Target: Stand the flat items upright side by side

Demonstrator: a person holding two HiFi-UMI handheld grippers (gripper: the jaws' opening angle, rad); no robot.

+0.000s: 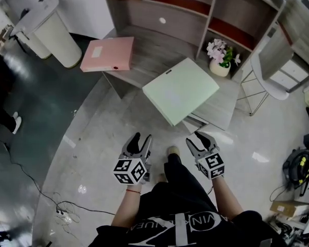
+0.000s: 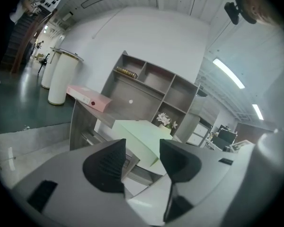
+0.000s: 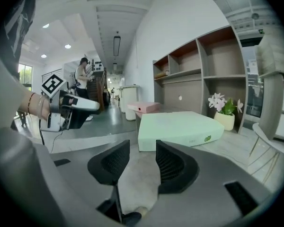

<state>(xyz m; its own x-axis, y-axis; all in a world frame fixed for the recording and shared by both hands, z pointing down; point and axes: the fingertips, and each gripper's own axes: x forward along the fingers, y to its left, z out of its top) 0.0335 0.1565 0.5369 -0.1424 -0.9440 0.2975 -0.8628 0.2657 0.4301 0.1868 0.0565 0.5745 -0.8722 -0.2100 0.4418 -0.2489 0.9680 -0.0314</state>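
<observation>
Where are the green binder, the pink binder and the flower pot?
green binder (image 1: 181, 90), head view, middle of top cover.
pink binder (image 1: 107, 54), head view, middle of top cover.
flower pot (image 1: 219, 69), head view, its white side.

Bare floor (image 1: 108, 117) up to the desk (image 1: 149, 53); green binder (image 1: 180, 90), pink binder (image 1: 107, 54), flower pot (image 1: 220, 67) atop.

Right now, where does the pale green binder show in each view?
Head view: pale green binder, centre of frame.
Left gripper view: binder, lower centre, just beyond the jaws.
Right gripper view: binder, centre, beyond the jaws.
Shared landmark: flower pot, right of it.
</observation>
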